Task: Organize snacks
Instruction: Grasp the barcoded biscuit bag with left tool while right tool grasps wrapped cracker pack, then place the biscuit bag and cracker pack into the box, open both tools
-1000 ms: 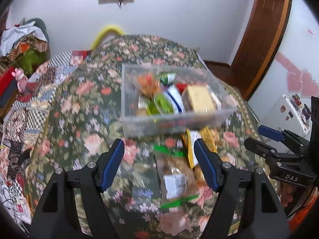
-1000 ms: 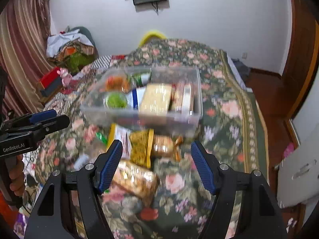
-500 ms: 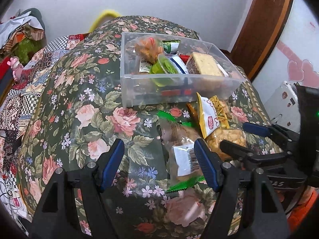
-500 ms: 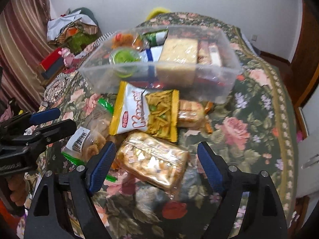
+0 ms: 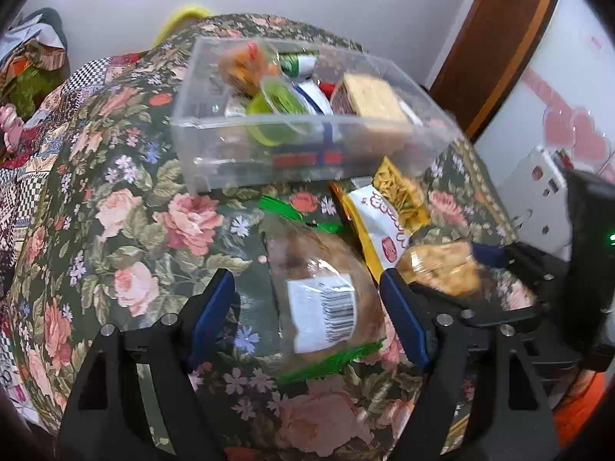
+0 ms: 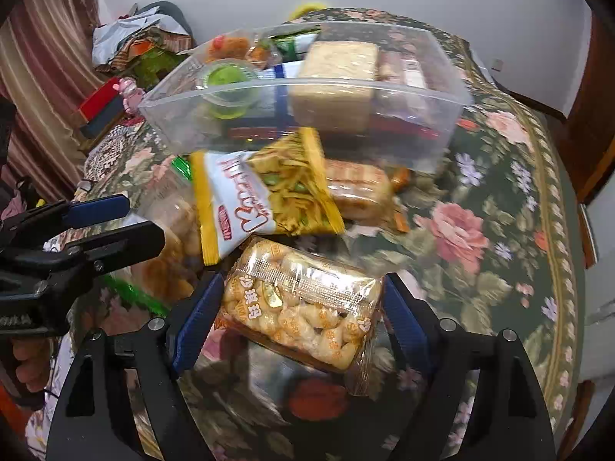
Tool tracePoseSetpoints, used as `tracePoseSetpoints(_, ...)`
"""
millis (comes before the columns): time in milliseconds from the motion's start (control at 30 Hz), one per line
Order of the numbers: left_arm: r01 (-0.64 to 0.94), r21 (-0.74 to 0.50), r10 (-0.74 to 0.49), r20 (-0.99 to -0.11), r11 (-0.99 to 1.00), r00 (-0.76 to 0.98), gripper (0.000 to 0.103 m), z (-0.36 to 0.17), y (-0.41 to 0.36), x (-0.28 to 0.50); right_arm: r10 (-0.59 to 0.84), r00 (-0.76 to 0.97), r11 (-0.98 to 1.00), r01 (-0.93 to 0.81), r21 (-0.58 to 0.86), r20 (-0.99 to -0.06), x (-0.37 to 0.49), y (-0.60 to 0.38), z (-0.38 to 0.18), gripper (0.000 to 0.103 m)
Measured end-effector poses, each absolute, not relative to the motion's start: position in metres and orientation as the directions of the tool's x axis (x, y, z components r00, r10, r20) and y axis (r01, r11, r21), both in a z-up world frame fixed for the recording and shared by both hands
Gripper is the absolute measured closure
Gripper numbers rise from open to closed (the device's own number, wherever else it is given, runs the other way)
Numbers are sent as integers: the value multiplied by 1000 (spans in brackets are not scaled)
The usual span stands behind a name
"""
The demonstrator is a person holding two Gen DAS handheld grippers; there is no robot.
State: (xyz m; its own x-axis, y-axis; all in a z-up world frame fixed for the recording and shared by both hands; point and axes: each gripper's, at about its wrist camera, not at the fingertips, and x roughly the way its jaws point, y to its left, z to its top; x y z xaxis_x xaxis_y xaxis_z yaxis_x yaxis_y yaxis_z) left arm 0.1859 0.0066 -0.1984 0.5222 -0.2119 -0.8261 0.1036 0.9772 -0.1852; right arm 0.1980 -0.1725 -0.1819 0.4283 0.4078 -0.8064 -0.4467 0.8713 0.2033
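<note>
A clear plastic bin [image 5: 215,161] [image 6: 442,142] holds several snacks on a floral cloth. In front of it lie loose packs. My left gripper [image 5: 307,307] is open, its fingers on either side of a clear bag with a barcode label [image 5: 326,299]. My right gripper [image 6: 303,307] is open around a clear pack of golden puffs [image 6: 303,303], which also shows in the left wrist view [image 5: 442,269]. A yellow and white chips bag [image 6: 261,199] [image 5: 384,215] lies between the packs and the bin. A wrapped biscuit pack [image 6: 357,188] lies beside it.
The floral cloth [image 5: 127,230] [image 6: 499,230] covers the rounded surface, which drops away at the sides. Clothes and boxes [image 6: 127,50] are piled at the far left. A wooden door [image 5: 499,38] and a white cabinet [image 5: 538,176] stand to the right.
Both grippers have moved forward and down to the loose packs. The barcode bag now sits between the left fingers and the puff pack between the right fingers. Both remain open.
</note>
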Motion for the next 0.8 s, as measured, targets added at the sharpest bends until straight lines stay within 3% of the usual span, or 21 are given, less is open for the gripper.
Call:
tracePoseSetpoints(200, 102, -187, -213, -847, 977, 487, 29, -218, -4, 193, 412, 422, 887, -390, 249, -808, 198, -203, -186, 20)
tracePoseSetpoints(267, 113, -201, -230, -841, 973, 489, 44, -220, -6, 193, 416, 415, 888, -376, 264, -809, 198, -209, -189, 19)
tracePoseSetpoints(367, 116, -205, -236, -832, 972, 503, 51, -219, -6, 189, 406, 412, 895, -358, 264, -816, 196, -211, -192, 17)
tracePoseSetpoints(433, 116, -195, -227, -829, 974, 510, 53, -216, -7, 186, 398, 412, 898, -357, 257, -819, 195, -212, -192, 17)
tracePoseSetpoints(500, 111, -182, -213, -828, 977, 518, 54, -213, -5, 183, 403, 414, 894, -371, 252, -816, 193, -211, -191, 27)
tracePoseSetpoints(800, 95, -170, -193, -775, 981, 601, 55, -175, 11, 171, 377, 459, 902, -379, 207, -805, 190, -196, -173, 29)
